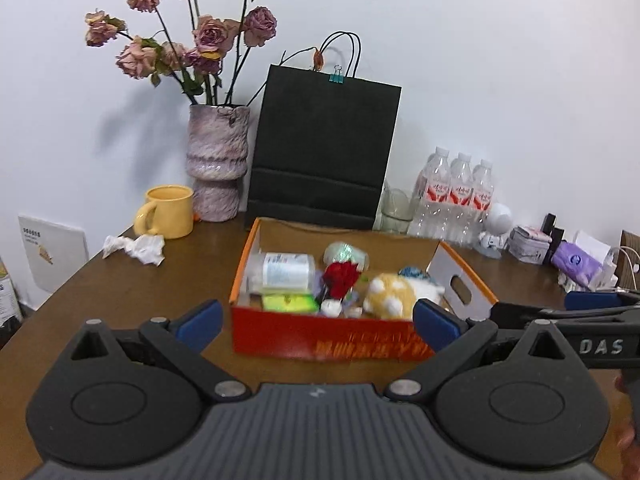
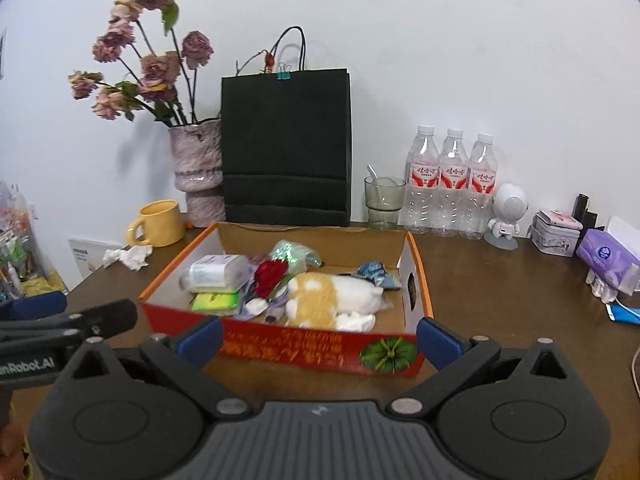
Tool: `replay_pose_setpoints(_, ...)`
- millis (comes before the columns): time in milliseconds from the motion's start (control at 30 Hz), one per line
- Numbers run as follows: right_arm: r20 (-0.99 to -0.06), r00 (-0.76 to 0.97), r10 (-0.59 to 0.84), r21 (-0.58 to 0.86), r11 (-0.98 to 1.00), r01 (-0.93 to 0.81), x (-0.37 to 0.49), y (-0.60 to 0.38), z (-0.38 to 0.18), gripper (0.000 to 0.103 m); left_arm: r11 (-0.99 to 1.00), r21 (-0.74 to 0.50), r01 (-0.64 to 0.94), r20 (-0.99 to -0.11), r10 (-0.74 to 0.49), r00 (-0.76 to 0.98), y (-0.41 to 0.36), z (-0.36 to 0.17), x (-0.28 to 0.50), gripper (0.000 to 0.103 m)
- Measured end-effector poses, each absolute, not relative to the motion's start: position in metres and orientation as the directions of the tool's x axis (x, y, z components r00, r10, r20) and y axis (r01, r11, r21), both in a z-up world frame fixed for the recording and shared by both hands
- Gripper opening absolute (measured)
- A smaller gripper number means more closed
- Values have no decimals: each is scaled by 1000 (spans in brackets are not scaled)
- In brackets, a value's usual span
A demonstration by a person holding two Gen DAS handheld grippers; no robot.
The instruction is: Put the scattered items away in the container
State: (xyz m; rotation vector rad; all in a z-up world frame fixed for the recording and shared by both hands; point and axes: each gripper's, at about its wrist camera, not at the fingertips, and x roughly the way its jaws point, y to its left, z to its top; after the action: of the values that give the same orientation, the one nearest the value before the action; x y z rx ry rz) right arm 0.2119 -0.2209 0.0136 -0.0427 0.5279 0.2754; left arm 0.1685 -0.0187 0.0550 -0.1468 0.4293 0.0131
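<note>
Scattered items now lie mostly inside one open cardboard box (image 2: 412,280) at the middle of the brown table (image 2: 500,300). Going left to right inside it, we count one white bottle (image 2: 218,270) lying on its side over one green packet (image 2: 214,302), one red rose (image 2: 270,274), one shiny green wrapper (image 2: 294,256), one yellow-and-white plush toy (image 2: 332,298) and one blue wrapper (image 2: 372,271). One crumpled tissue (image 2: 128,256) sits outside on the table, left of the box, just before one yellow mug (image 2: 158,222).

Behind stand one vase of dried roses (image 2: 198,168), one black paper bag (image 2: 286,144), one glass with a spoon (image 2: 383,200) and three water bottles (image 2: 452,184).

We hold our left gripper (image 1: 318,322) level before the box's red front wall, fingers spread wide with nothing between them. Our right gripper (image 2: 318,338) sits likewise, released and empty, its blue pads either side of that wall. Bare table shows on both sides of the box.
</note>
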Motion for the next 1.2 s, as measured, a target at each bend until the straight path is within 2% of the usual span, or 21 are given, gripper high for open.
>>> replay_pose_setpoints(533,-512,819,258,32,959,-281,157,-231,15,103,992,-117,-56,-450,-3,893,-25,57,118,103)
replay_pose_setpoints(1200,-531,806,261,46,959,-280,157,-231,12,103,993,-113,-44,-484,-16,875,-29,50,119,103)
